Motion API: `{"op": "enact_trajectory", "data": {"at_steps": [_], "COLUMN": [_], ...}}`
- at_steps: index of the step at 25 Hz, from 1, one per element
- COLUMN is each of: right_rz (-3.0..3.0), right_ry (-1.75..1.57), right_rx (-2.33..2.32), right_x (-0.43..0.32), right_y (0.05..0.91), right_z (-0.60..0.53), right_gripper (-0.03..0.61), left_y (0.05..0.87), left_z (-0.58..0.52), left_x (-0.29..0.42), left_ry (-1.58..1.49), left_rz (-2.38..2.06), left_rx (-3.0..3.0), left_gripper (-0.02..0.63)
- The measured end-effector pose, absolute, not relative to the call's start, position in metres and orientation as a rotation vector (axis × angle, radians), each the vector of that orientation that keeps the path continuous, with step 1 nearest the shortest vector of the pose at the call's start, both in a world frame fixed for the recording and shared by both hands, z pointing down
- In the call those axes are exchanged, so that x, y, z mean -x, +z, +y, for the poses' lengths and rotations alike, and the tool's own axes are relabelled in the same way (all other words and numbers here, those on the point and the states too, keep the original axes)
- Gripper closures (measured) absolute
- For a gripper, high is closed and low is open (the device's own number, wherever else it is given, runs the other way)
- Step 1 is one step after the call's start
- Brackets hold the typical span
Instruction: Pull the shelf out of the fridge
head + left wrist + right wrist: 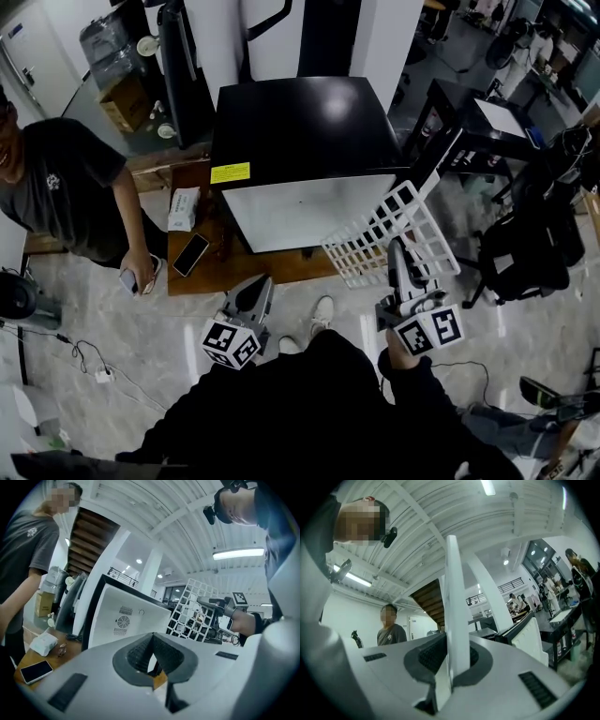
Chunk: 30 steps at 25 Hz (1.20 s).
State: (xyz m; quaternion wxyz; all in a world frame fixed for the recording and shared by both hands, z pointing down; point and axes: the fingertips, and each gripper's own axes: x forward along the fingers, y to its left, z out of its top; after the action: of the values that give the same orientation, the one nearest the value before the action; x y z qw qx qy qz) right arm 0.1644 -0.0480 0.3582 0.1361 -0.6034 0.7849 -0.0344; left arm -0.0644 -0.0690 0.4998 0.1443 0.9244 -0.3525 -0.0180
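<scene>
A black mini fridge with a white front stands on a low wooden platform. The white wire shelf is outside the fridge, tilted in the air at its right front corner. My right gripper is shut on the shelf's near edge. In the right gripper view the shelf's edge stands upright, clamped in my right gripper. My left gripper hangs low at the fridge's left front, shut and empty. The left gripper view shows my left gripper closed, with the shelf and fridge beyond.
A person stands at the left holding a phone. Another phone and a tissue pack lie on the platform. A black table and a chair with bags stand at the right. Cables lie on the floor.
</scene>
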Motion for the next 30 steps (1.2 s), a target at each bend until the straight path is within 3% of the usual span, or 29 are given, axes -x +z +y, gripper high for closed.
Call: {"op": "enact_trajectory", "data": {"at_steps": [11, 23, 30], "right_rz": [2.544, 2.616, 2.535], "right_ry": [0.198, 0.915, 1.291], "right_rx": [2.0, 2.39, 2.417], "right_x": [-0.17, -0.172, -0.136], "right_y": [0.318, 0.243, 0.211], "right_z": [-0.045, -0.039, -0.078], "right_gripper": [0.549, 0.549, 0.549], "left_y": [0.479, 0.448, 0.438], "left_z": [-0.087, -0.108, -0.122], "left_x": [0.043, 0.032, 0.036], "left_ry": [0.006, -0.07, -0.086], "left_rz": [-1.014, -0.999, -1.026], "left_rx": [-2.734, -2.787, -2.789], "left_gripper": [0.609, 0.609, 0.609]}}
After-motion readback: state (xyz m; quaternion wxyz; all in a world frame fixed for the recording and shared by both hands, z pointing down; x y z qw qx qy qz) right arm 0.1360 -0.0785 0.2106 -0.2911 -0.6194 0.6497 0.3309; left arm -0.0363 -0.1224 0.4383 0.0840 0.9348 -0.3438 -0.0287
